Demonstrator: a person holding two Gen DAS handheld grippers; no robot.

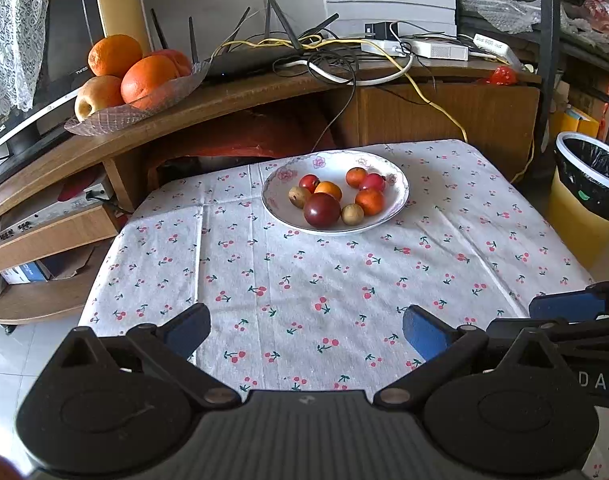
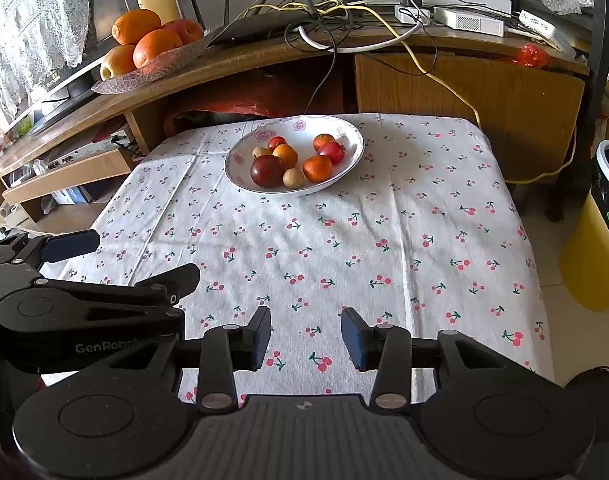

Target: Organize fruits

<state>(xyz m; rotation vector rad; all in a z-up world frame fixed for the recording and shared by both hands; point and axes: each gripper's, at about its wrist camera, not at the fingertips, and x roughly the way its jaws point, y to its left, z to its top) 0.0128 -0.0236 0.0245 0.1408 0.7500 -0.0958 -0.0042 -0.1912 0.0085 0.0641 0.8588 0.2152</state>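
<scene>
A white flowered plate [image 1: 398, 184] [image 2: 354, 152] sits at the far middle of the cherry-print tablecloth [image 1: 304, 280] [image 2: 344, 240]. It holds several small fruits: a dark red plum [image 1: 321, 210] [image 2: 267, 171], small oranges [image 1: 369, 201] [image 2: 317, 168], red fruits [image 1: 371, 182] [image 2: 331, 151] and pale brown ones [image 1: 352, 214] [image 2: 293, 178]. My left gripper [image 1: 306, 330] [image 2: 136, 258] hangs open over the near cloth with nothing between its fingers. My right gripper [image 2: 305, 338] is also open and empty, close beside it; one of its fingertips [image 1: 564, 306] shows in the left wrist view.
A glass dish [image 1: 104, 120] [image 2: 116, 82] of large oranges and an apple stands on the wooden TV cabinet [image 1: 232, 96] behind the table, beside a router and tangled cables [image 1: 324, 60]. A yellow bin with a black liner [image 1: 588, 196] [image 2: 600, 240] stands at the right.
</scene>
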